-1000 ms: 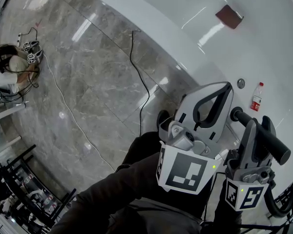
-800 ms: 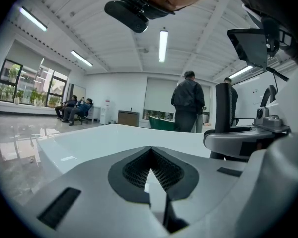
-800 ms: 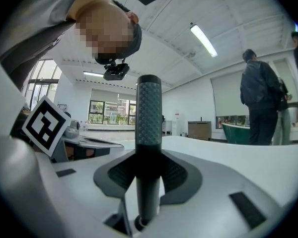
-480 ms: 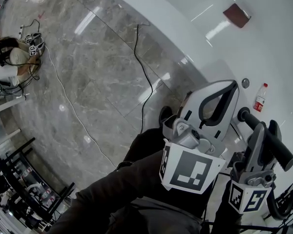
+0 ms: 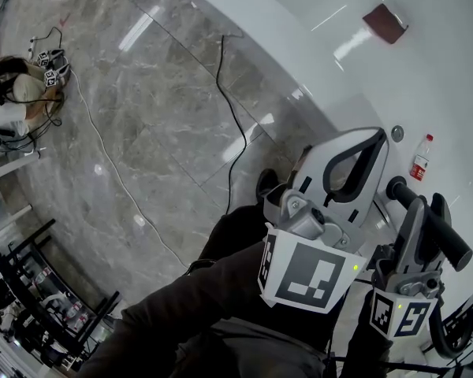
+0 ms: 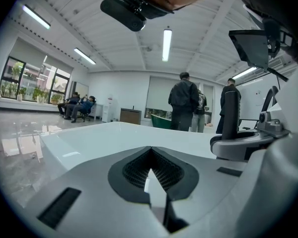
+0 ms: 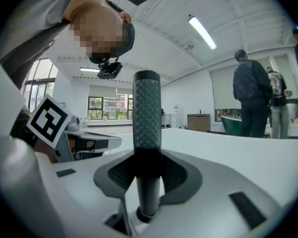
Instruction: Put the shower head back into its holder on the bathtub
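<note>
At the white bathtub [image 5: 299, 61] rim, the right gripper [image 7: 147, 192] pinches the shower head [image 7: 147, 118] low on its smooth dark shaft, below the dimpled grey band. It looks rigid and probably light, and the textured band seems the surer hold. The left gripper [image 6: 151, 182] has its jaws pressed together, empty.

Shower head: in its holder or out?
Out. The right gripper is shut on the shower head handle, holding it over the bathtub; no holder surrounds it.
</note>
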{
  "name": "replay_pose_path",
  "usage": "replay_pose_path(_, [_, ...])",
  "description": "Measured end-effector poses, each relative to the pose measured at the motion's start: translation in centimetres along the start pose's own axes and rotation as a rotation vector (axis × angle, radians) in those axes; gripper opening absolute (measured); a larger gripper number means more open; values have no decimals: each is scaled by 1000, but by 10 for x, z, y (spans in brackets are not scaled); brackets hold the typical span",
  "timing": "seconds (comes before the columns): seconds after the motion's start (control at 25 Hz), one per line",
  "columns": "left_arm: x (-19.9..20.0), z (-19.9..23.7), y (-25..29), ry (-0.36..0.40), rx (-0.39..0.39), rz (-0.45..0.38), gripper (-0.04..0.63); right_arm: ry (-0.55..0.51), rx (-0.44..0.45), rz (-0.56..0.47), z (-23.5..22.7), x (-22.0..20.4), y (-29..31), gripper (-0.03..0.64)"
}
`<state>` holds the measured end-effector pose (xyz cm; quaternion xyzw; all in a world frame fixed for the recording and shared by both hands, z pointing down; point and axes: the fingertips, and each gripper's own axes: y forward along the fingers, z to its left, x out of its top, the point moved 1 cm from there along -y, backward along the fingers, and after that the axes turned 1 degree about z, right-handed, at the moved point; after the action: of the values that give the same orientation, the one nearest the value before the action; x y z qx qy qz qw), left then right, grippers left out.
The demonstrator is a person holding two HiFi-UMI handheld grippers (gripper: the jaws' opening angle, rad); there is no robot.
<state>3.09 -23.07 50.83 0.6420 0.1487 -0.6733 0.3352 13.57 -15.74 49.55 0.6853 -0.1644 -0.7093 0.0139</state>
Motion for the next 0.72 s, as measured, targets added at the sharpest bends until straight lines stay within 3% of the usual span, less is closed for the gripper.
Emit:
replay_pose_path(0.56, [5,-4,-8,41,-43,22,3,16,2,0,10,-8,3,129])
replay_pose_path(0.72, [9,-13,-14,54,-58,48,3,47,2,21,11,-11,3,222])
